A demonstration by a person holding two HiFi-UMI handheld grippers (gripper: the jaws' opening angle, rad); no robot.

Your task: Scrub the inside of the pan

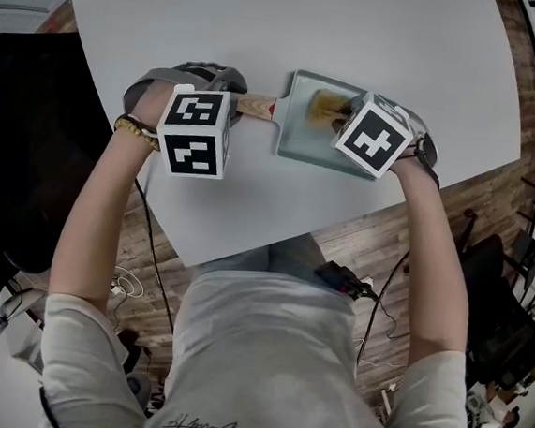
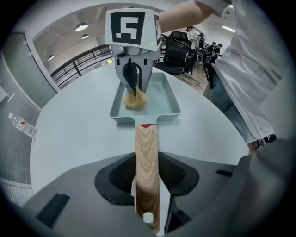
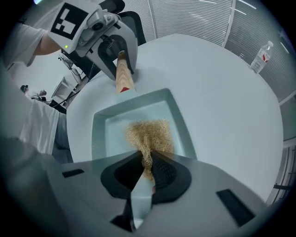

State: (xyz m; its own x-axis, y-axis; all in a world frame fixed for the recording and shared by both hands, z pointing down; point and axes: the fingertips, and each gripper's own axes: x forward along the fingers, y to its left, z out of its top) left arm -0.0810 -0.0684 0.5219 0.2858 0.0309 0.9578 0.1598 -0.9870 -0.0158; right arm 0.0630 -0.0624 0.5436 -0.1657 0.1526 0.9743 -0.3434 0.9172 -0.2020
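A shallow rectangular pan (image 1: 297, 134) is lying flat on the pale round table (image 1: 361, 29), near the edge by the person. It is a light grey-blue with rounded corners and low walls, and the floor is showing a faint sheen. Its pale wooden handle (image 2: 146, 157) – with a red mark where it joins the pan – is pointing toward the left gripper (image 2: 147, 185), whose jaws are clamping it from both sides. The right gripper (image 3: 145, 166) is pinching a tangled, straw-coloured scrubber (image 3: 150, 134) and pressing it onto the pan's floor.
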